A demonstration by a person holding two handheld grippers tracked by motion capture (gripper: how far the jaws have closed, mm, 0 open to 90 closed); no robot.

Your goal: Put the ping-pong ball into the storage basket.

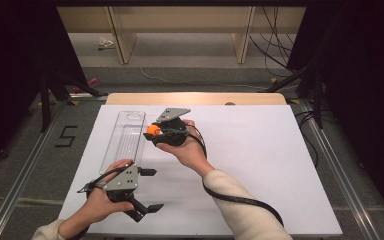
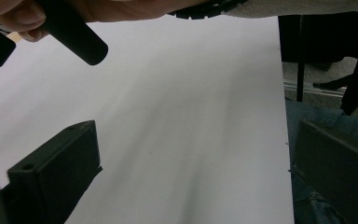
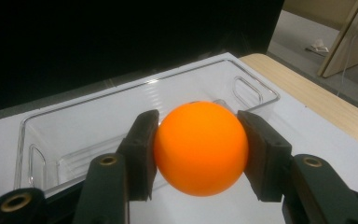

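Right claw (image 3: 200,149) clenches the round orange ball (image 3: 199,147) just beside the clear plastic tray (image 3: 74,130), its far side hidden. Left claw (image 1: 147,190) hangs released over the white desk (image 1: 260,150), jaws partly cropped.

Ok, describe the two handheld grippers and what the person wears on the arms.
Both the left gripper and the right gripper are black, two-jawed, each topped by a grey three-cornered plate with small dark holes. A black ribbed cable trails from the right one. The sleeves are cream-coloured.
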